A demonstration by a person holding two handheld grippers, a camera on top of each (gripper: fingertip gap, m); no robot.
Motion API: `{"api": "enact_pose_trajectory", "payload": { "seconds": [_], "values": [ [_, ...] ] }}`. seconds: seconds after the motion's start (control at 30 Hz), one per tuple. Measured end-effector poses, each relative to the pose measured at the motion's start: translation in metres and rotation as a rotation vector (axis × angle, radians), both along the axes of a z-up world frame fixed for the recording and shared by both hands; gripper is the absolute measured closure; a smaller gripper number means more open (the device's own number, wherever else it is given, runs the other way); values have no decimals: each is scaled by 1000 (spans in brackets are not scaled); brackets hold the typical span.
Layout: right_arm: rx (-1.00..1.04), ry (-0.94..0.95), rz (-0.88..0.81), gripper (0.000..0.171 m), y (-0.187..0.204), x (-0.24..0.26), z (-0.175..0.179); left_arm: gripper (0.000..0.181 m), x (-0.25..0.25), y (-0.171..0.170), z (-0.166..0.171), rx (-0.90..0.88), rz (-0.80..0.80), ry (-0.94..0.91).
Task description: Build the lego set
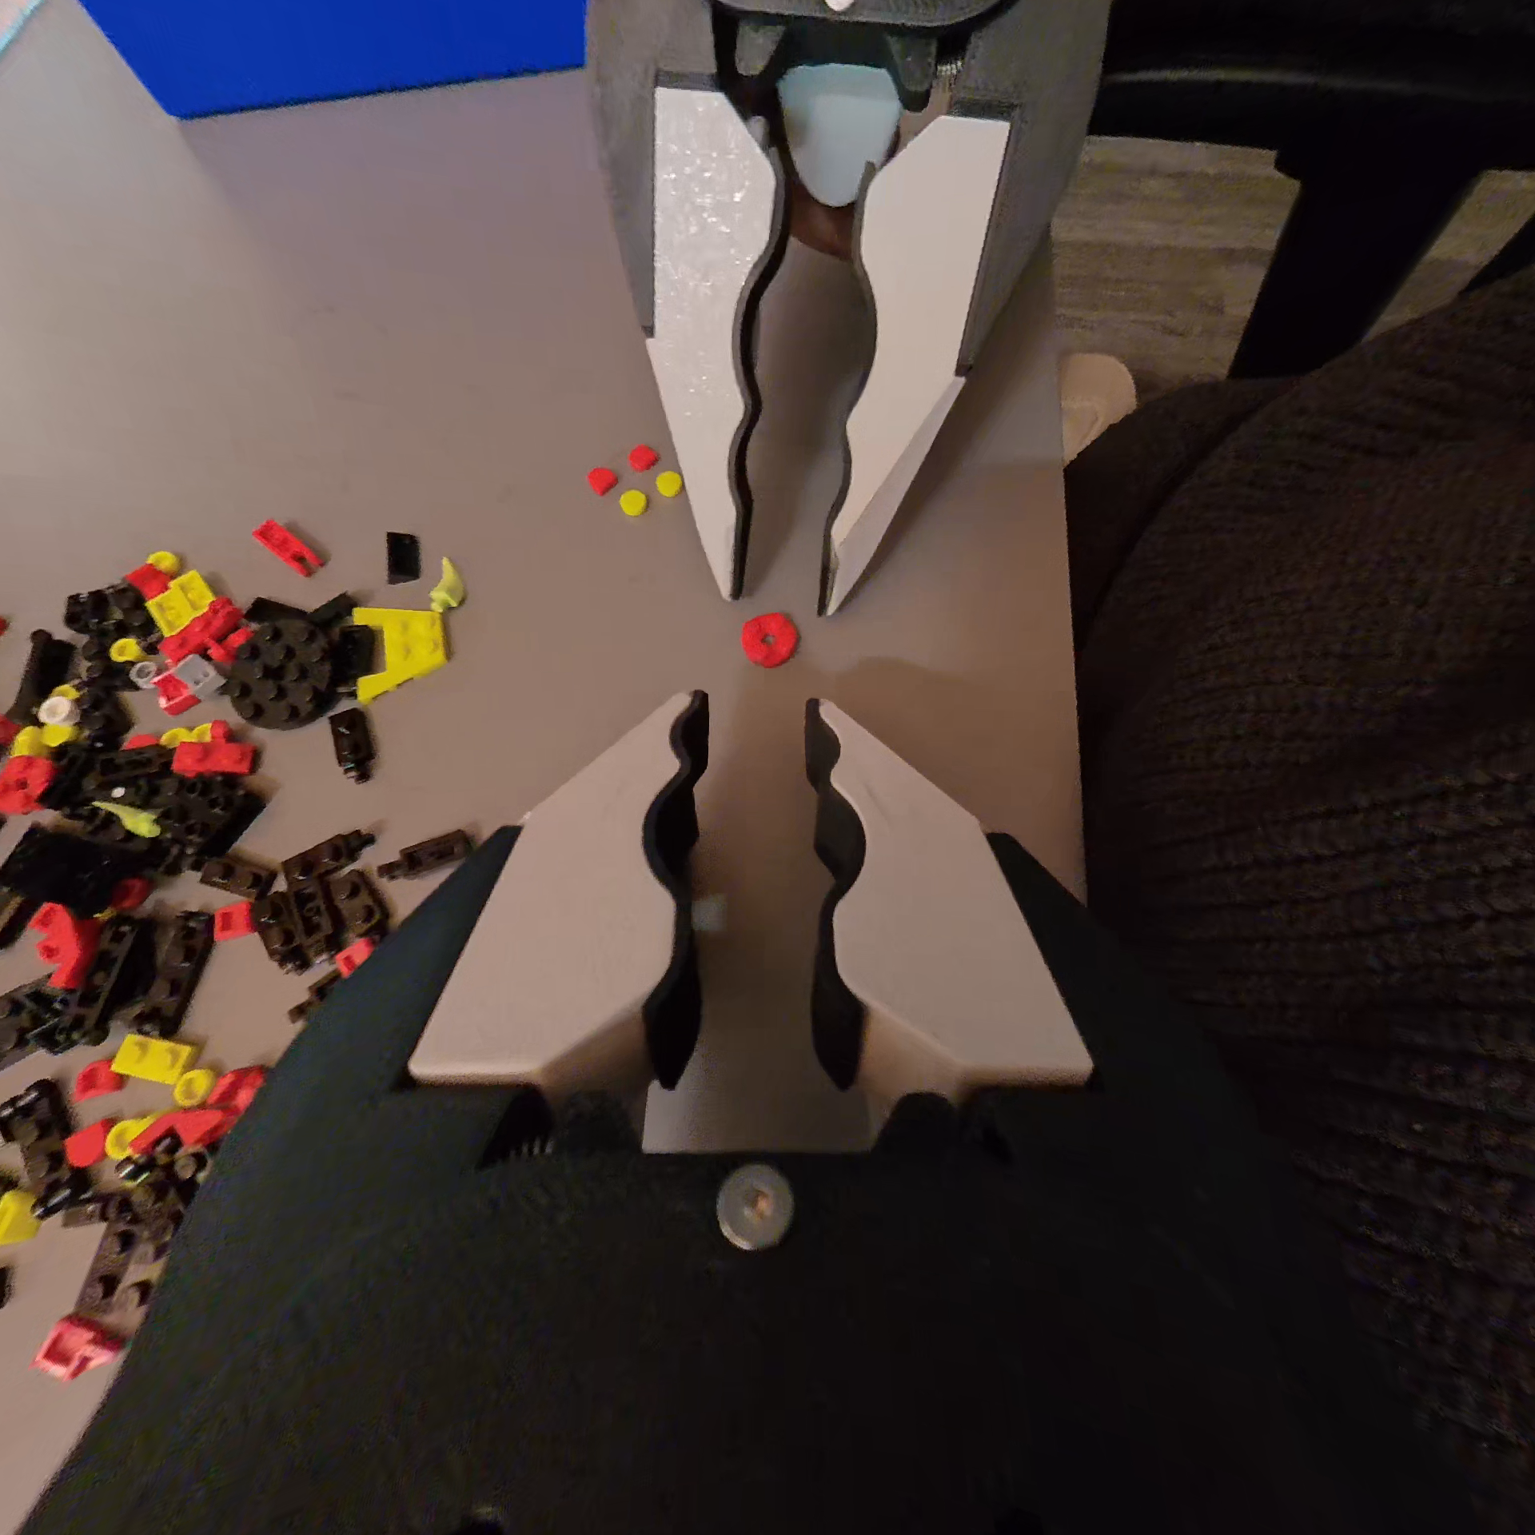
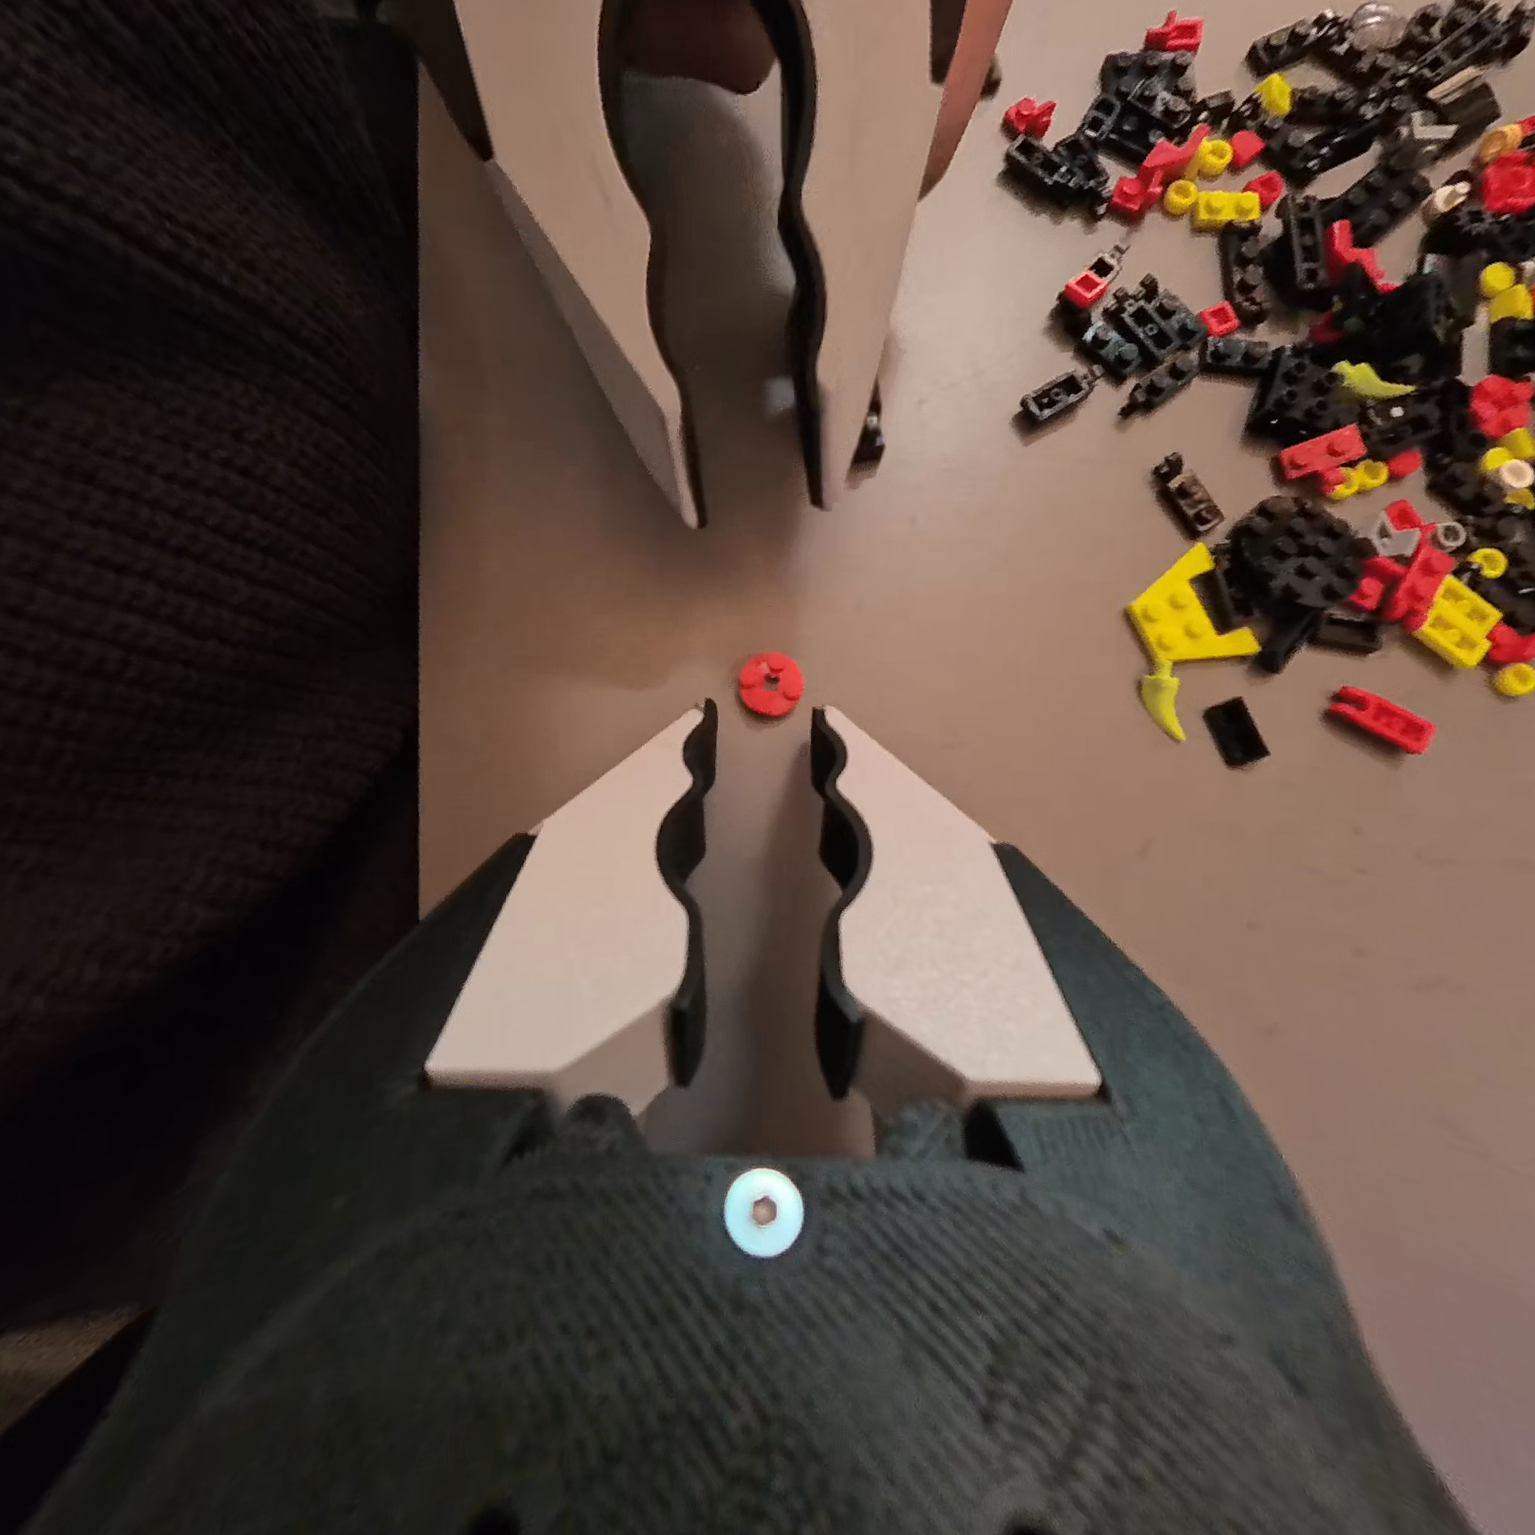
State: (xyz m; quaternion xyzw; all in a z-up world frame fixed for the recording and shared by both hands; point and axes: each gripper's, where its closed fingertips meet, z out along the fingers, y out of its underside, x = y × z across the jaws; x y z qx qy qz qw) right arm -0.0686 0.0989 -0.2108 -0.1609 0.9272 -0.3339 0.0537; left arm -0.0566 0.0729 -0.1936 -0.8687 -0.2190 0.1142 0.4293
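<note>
- Left gripper and right gripper face each other, both with jaws apart, holding nothing.
- Little red round piece sits on the table between them.
- Loose brick pile off to the side.

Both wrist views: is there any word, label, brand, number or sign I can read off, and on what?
None in either view.
Blue box-like object at the far table edge: plain face, no print shows.
Small round red lego plate with a centre hole between the two grippers: no marking shows.
Loose heap of black, red and yellow lego pieces: any stud lettering is too small to read.
</note>
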Motion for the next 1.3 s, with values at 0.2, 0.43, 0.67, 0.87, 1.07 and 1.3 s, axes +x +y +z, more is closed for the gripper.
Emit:
{"api": "enact_pose_trajectory", "payload": {
  "seconds": [0.2,0.43,0.67,0.87,1.07,1.3],
  "values": [
    [4,18,8,145,-5,2,-4,159,7,6,-9,-36,-31,-13],
    [0,0,10,155,-9,6,-5,158,7,7,-12,-38,-29,-21],
    [16,-23,-126,156,-16,-8,-5,158,5,6,-11,-34,-20,-22],
    [12,-67,-163,150,-15,-8,0,158,4,5,-11,-38,-15,-15],
    [-53,-69,-173,146,-10,-19,14,158,3,4,-12,-44,-15,-7],
    [-29,-137,-143,145,-11,-8,8,158,1,6,-5,18,10,-39]
  ]
}}
